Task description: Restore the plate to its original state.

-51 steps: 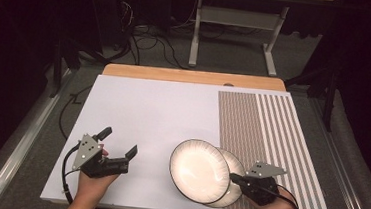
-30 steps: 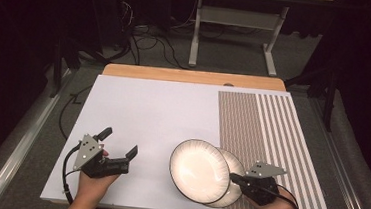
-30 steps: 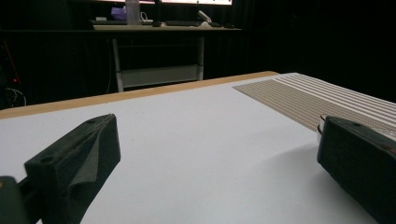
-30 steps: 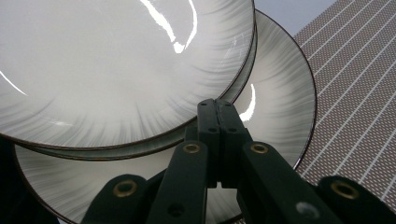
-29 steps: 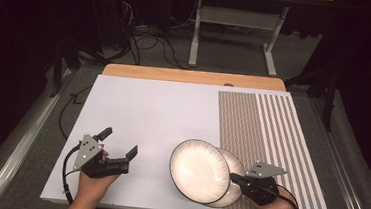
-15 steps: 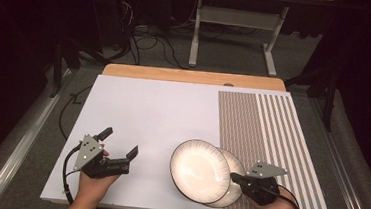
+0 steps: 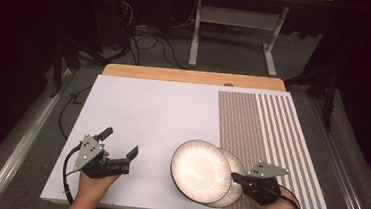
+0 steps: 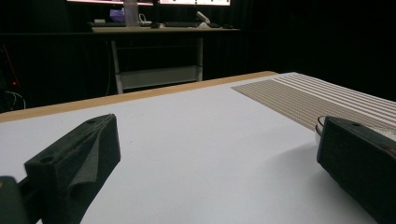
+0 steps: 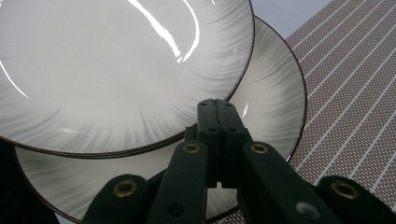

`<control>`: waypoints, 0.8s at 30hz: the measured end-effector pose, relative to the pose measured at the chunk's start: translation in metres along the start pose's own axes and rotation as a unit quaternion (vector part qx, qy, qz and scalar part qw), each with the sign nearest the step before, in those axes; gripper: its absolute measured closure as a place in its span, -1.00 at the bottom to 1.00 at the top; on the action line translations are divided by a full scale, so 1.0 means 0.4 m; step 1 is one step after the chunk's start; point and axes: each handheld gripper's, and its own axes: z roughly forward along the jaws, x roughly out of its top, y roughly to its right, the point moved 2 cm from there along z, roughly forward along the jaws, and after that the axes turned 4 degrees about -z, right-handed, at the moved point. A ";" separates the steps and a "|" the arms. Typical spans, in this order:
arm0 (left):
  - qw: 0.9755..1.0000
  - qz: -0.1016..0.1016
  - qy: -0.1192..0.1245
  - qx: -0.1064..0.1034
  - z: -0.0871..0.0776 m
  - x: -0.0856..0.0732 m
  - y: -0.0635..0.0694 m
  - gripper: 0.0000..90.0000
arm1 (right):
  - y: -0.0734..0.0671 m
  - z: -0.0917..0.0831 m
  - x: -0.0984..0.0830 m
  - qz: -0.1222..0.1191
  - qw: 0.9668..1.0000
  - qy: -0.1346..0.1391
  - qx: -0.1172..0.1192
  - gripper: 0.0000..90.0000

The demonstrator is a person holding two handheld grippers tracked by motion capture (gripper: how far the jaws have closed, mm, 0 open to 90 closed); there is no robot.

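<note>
Two white plates with dark rims overlap near the table's front right. The upper plate (image 7: 200, 170) (image 9: 116, 70) lies partly over the lower plate (image 7: 237, 165) (image 9: 275, 93). My right gripper (image 7: 233, 177) (image 9: 216, 105) is shut, jaws pressed together with nothing seen between them. Its tips sit at the upper plate's right rim, over the lower plate. My left gripper (image 7: 119, 143) (image 8: 210, 154) rests open at the front left of the white board (image 7: 163, 113), with bare board between its jaws. In the left gripper view, a plate's edge peeks out behind the right-hand jaw.
A brown-and-white striped mat (image 7: 272, 126) covers the board's right side, and the lower plate lies partly on it. A wooden table edge (image 7: 190, 76) runs along the far side. Beyond it stand a metal desk frame (image 7: 234, 33) and cables on the dark floor.
</note>
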 end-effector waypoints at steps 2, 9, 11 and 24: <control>1.000 0.000 0.001 0.000 0.000 0.000 0.001 -0.99 | 0.000 0.000 0.000 0.000 1.000 0.000 0.000 1.00; 1.000 0.002 0.002 -0.001 0.000 0.001 0.005 -0.99 | -0.001 -0.002 0.000 0.002 1.000 -0.003 -0.002 1.00; 1.000 0.003 0.003 0.000 -0.002 0.002 0.005 -0.99 | -0.001 -0.002 -0.001 0.002 1.000 -0.002 -0.002 1.00; 1.000 0.004 0.004 0.000 -0.004 0.003 0.006 -0.99 | -0.002 -0.003 -0.002 0.002 1.000 -0.005 -0.002 1.00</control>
